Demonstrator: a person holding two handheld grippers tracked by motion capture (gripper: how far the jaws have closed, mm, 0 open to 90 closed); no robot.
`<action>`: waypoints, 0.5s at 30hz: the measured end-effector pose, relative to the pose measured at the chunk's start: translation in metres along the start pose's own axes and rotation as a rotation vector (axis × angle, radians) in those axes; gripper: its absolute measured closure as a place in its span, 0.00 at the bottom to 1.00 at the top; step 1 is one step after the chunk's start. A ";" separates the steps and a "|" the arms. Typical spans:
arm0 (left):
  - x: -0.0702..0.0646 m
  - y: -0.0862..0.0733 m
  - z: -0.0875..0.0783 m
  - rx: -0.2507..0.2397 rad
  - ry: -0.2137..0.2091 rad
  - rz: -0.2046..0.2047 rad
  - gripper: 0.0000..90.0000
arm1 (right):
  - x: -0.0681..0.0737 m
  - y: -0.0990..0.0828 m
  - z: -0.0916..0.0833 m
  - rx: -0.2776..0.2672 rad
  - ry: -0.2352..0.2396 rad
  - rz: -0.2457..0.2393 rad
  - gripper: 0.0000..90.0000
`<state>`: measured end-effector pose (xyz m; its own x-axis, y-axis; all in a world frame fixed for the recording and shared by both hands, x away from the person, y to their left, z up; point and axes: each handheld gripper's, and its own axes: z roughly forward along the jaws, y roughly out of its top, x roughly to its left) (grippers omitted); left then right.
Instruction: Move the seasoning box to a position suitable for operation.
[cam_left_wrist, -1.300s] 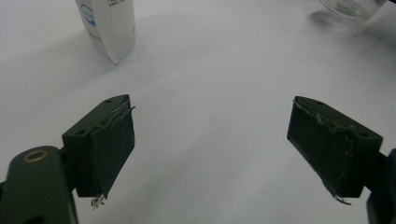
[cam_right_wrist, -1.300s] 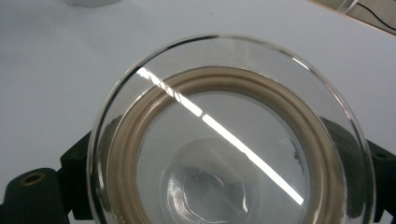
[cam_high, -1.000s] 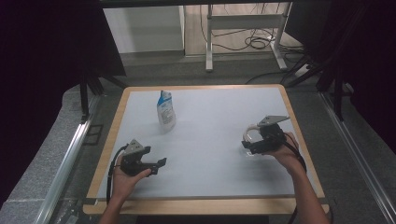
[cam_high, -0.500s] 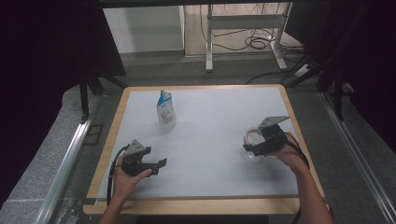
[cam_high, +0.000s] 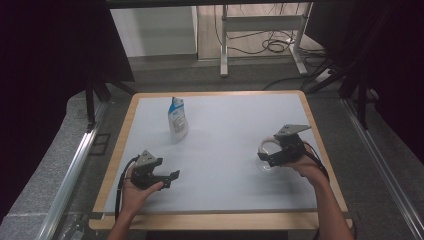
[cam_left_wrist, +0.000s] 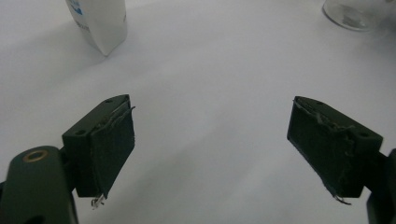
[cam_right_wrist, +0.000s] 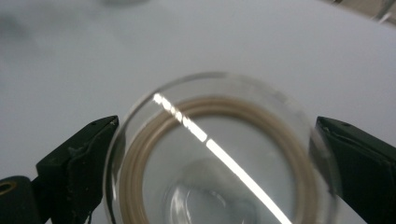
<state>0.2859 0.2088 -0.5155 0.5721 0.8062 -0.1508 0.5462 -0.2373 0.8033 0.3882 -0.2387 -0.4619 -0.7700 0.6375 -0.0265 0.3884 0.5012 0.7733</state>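
Glass slippage is the chief risk: a clear jar (cam_right_wrist: 219, 154) on the table's right side is bracketed by the wide-spread right gripper (cam_high: 276, 156), not yet clamped. Uneven closure could tip it. Left gripper (cam_left_wrist: 210, 149) is held agape, empty.

The glass jar (cam_right_wrist: 219, 158) (near half) runs off the right gripper view's bottom edge.

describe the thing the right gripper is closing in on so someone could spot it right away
On the white table, look to the right side, where the right gripper is. Between its jaws stands a clear glass jar, seen from above with a pale ring inside its mouth. Unlike the white and blue pouch at the far left, it is see-through and round.
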 end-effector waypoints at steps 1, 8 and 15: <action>0.000 0.000 0.000 -0.002 -0.001 0.000 0.17 | 0.001 0.003 -0.009 -0.058 -0.013 0.027 0.03; 0.000 -0.001 0.001 0.000 0.003 -0.001 0.17 | 0.010 0.003 -0.033 -0.203 -0.066 0.083 0.19; -0.003 -0.002 0.005 0.008 0.000 0.007 0.17 | 0.019 -0.013 -0.058 -0.293 -0.134 0.171 0.74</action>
<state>0.2865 0.2041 -0.5197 0.5758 0.8045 -0.1456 0.5472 -0.2468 0.7998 0.3393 -0.2671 -0.4353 -0.6256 0.7785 0.0510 0.3293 0.2042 0.9219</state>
